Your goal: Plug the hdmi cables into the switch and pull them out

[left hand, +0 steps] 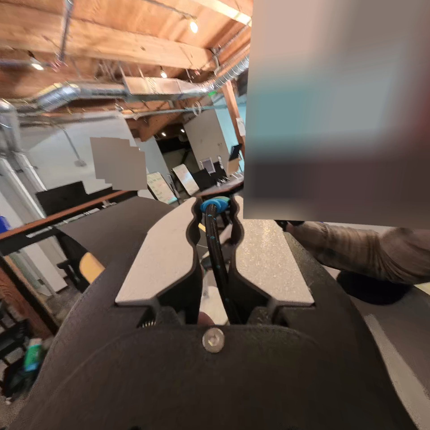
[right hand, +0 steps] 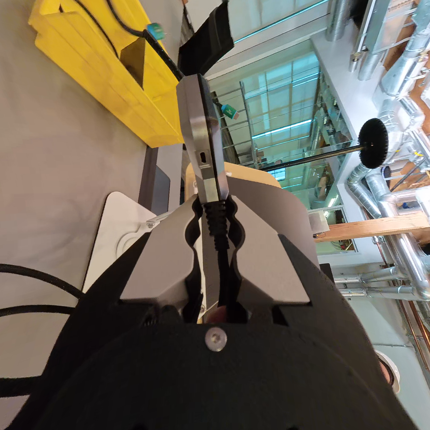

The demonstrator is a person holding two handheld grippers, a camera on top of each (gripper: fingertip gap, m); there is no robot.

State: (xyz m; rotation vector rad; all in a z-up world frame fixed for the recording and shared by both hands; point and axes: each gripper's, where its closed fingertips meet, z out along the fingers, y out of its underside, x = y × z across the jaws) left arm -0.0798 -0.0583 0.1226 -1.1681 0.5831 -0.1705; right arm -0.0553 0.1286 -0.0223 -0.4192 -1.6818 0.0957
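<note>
In the left wrist view my left gripper (left hand: 215, 204) is raised toward the room and shut on a blue-green HDMI plug (left hand: 215, 204). Its black, blue-flecked cable (left hand: 215, 246) runs back between the fingers. In the right wrist view my right gripper (right hand: 215, 200) is shut on the black ribbed cable end (right hand: 217, 223) of the grey metal switch (right hand: 200, 130). It holds the switch edge-on above the table, and an empty port (right hand: 203, 158) shows on the switch's side. A second teal plug (right hand: 229, 111) hangs just beyond the switch. A third (right hand: 156, 31) lies over the yellow bin.
A yellow bin (right hand: 104, 69) sits on the grey table (right hand: 46, 186), with a white base plate (right hand: 116, 232) and loose black cables (right hand: 35, 274) nearer. A black round brush on a rod (right hand: 372, 144) stands off to the right. A person's sleeve (left hand: 360, 251) reaches in at the right.
</note>
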